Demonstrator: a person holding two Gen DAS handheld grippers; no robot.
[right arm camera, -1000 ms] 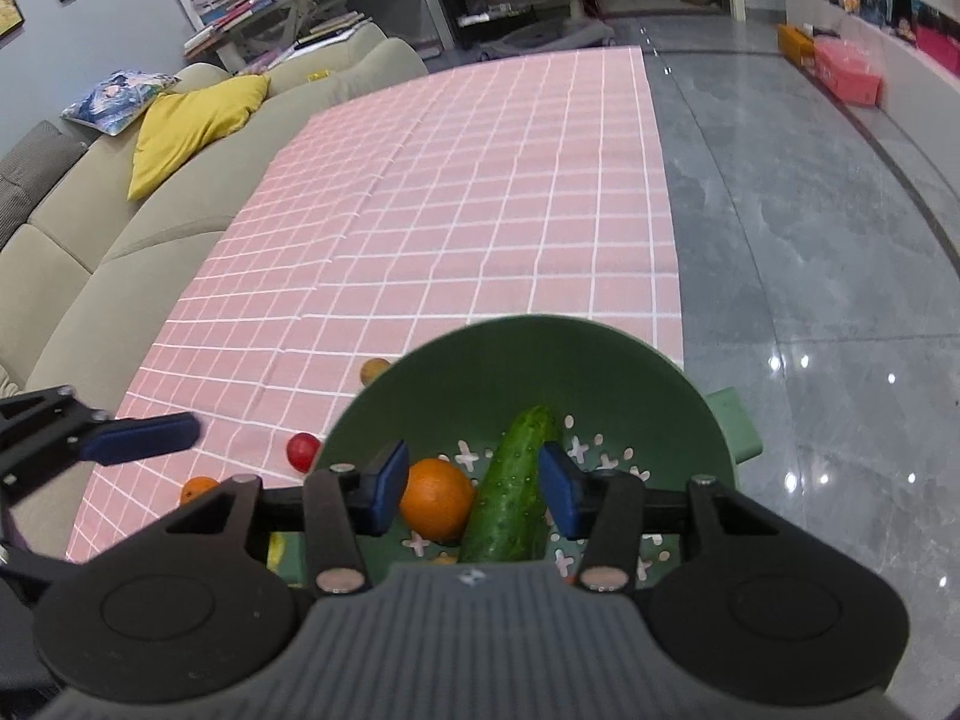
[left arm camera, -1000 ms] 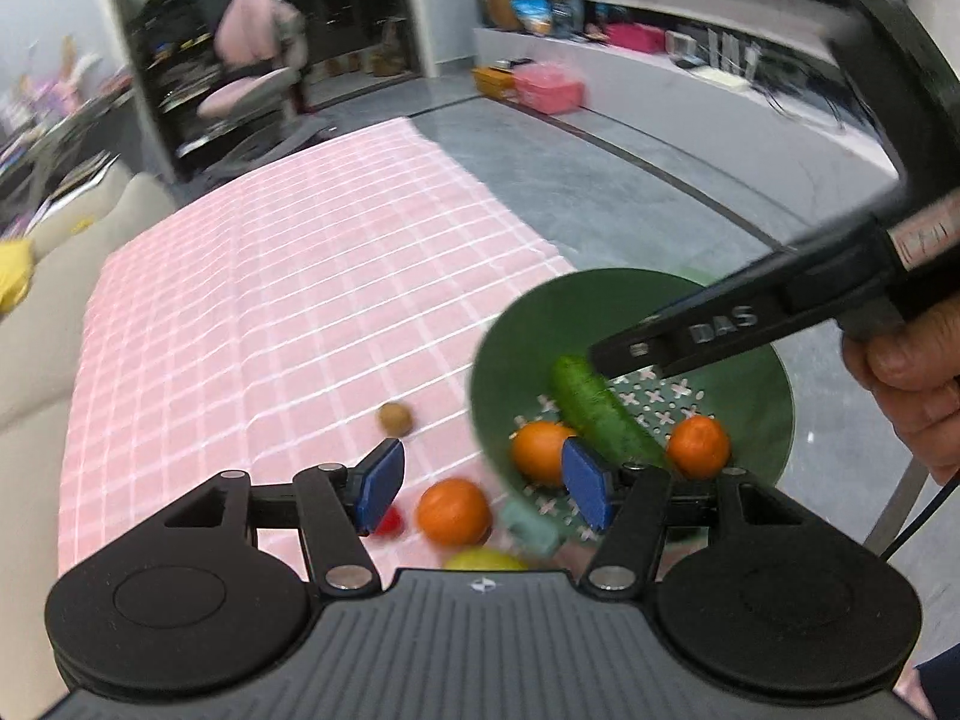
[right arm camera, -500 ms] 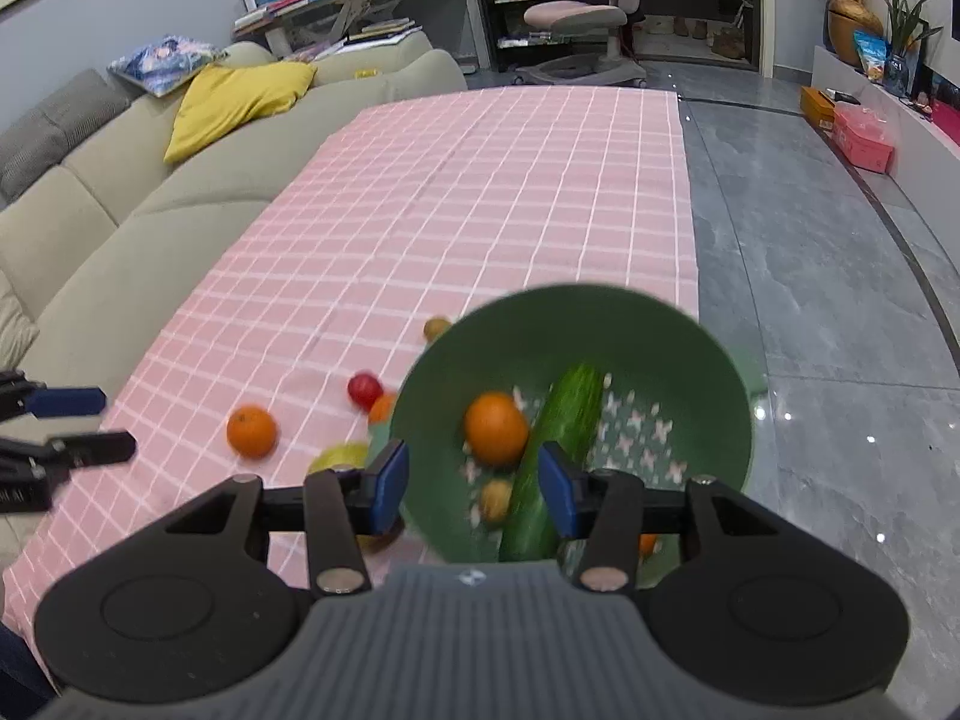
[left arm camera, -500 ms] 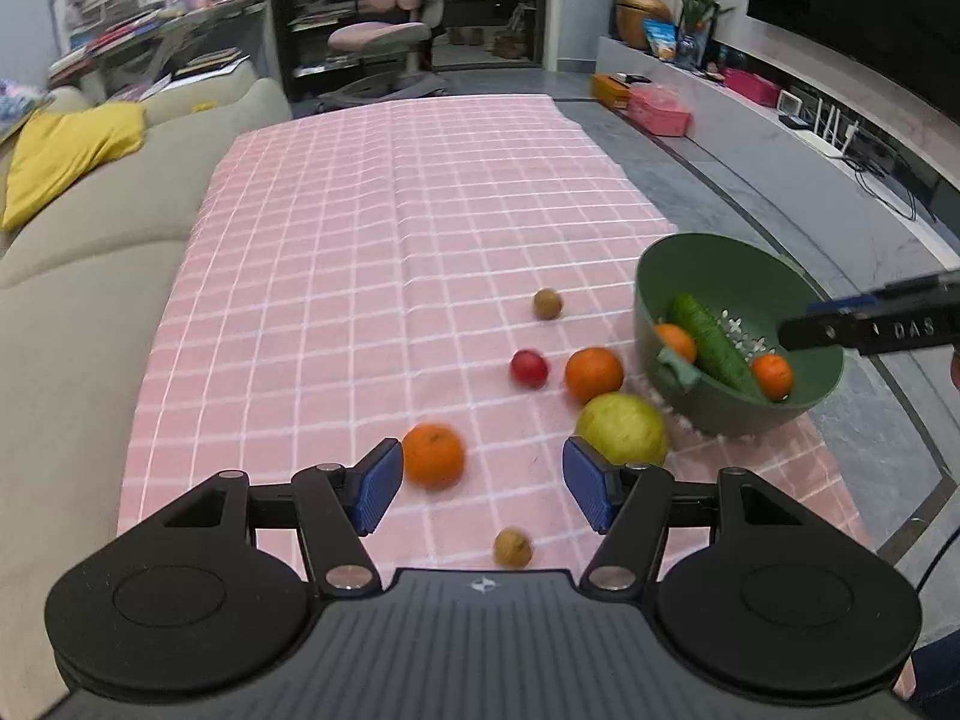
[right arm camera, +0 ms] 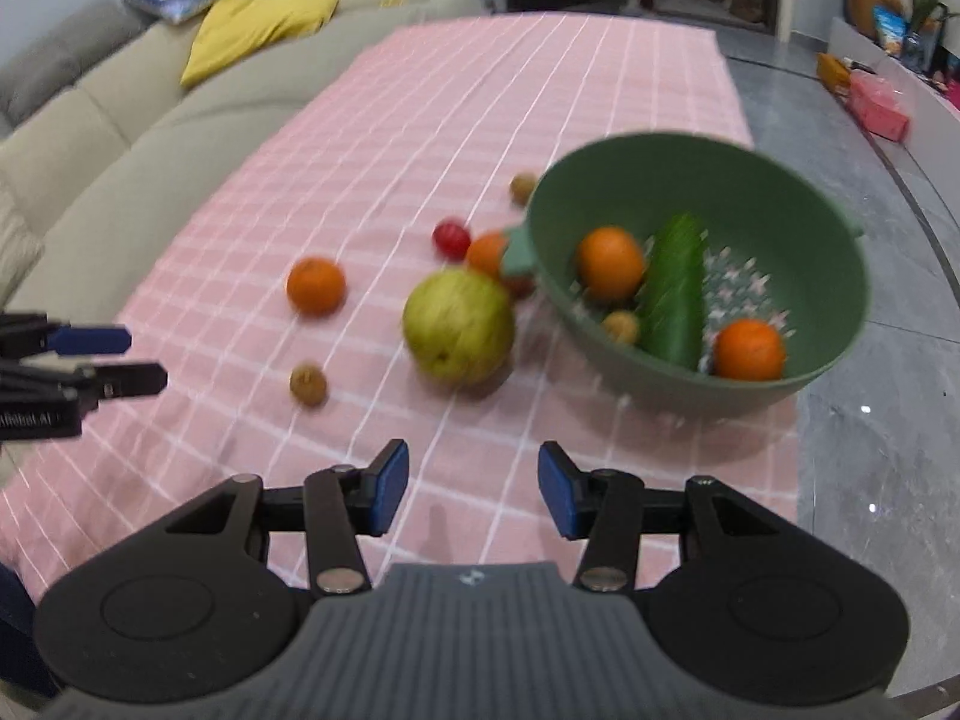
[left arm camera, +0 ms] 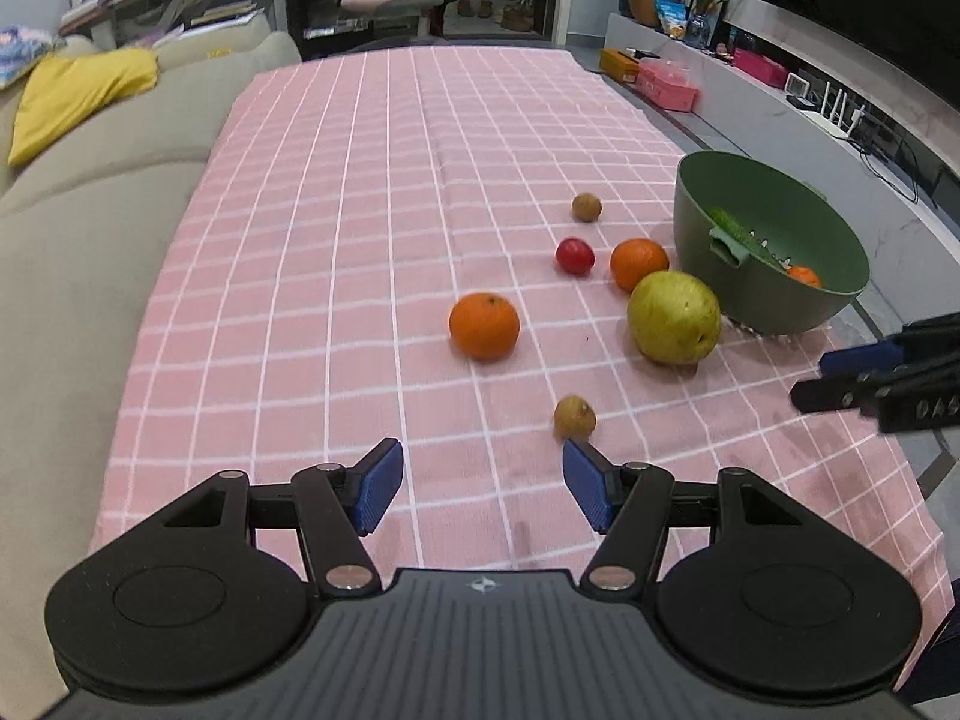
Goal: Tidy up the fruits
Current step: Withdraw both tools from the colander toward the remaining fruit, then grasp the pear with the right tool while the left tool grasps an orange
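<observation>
Green bowl point(right arm camera: 696, 276) at frame right holds cucumber point(right arm camera: 672, 294), two oranges, small brown fruit. Six fruits loose on pink surface point(left arm camera: 372, 192). Left tool point(left arm camera: 477, 483), right tool point(right arm camera: 473, 486) both spread, empty.

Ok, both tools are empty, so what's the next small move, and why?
Probably ease the left tool forward and slightly right onto the small brown fruit. It lies loose on the pink cloth just beyond that tool's right finger, the jaws are open, and it is the nearest piece outside the green bowl.
</observation>
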